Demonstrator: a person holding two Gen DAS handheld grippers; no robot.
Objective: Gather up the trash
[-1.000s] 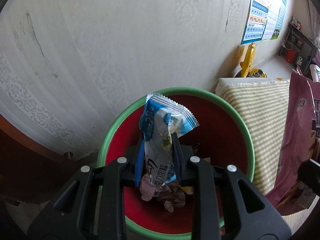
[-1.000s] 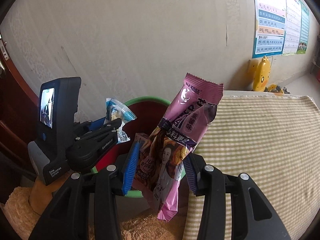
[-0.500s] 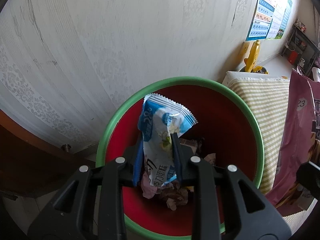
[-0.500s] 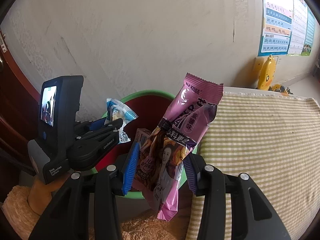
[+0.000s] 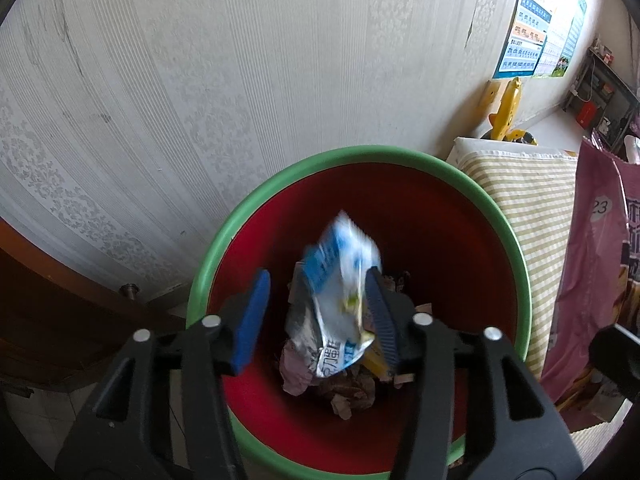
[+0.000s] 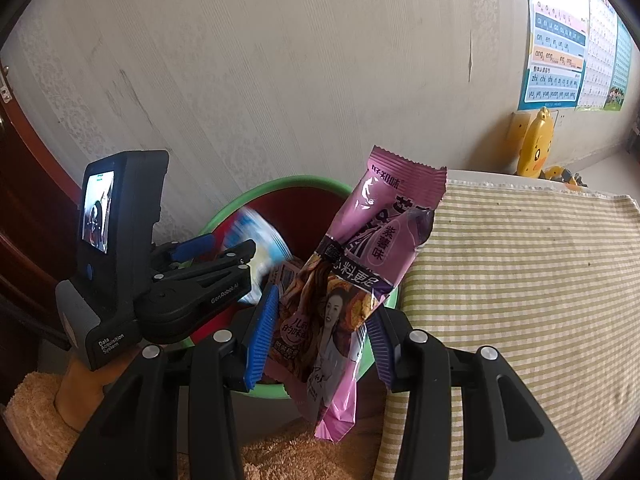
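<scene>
- The blue-and-white wrapper (image 5: 338, 292) is a crinkled snack packet with a serrated top edge and a silvery inner side. It is blurred with motion and sits between the left gripper (image 5: 316, 316)'s blue pads, over the mouth of the bin (image 5: 224, 248).
- The bin is red inside with a green rim. Crumpled paper and other wrappers lie at its bottom, and it stands against the patterned wall (image 5: 200, 80), just beside a surface covered in checked cloth (image 6: 520, 280).
- The left jaws have just been opening. Half a second ago they pinched the packet upright; now they stand partly apart, the left pad clear of the packet and the right pad at its edge, and the packet has tipped and slipped lower.
- The pink wrapper (image 6: 360, 280) is a long purple-pink packet with a serrated top, a picture of a person and dark bands of Chinese characters. The right gripper (image 6: 320, 332) clamps it across its lower half, and it leans up to the right over the bin's near rim, as in the earlier frames.
- In the right wrist view, the left gripper's body reads "GenRobot.AI" and "Data Acquisition System", and its small screen is lit.
- A number "23" shows on the pink wrapper in the left wrist view.
- A wall poster (image 6: 560, 64) carries pinyin syllables such as "ang eng ing ong". A yellow duck toy (image 6: 536, 148) stands beneath it.
</scene>
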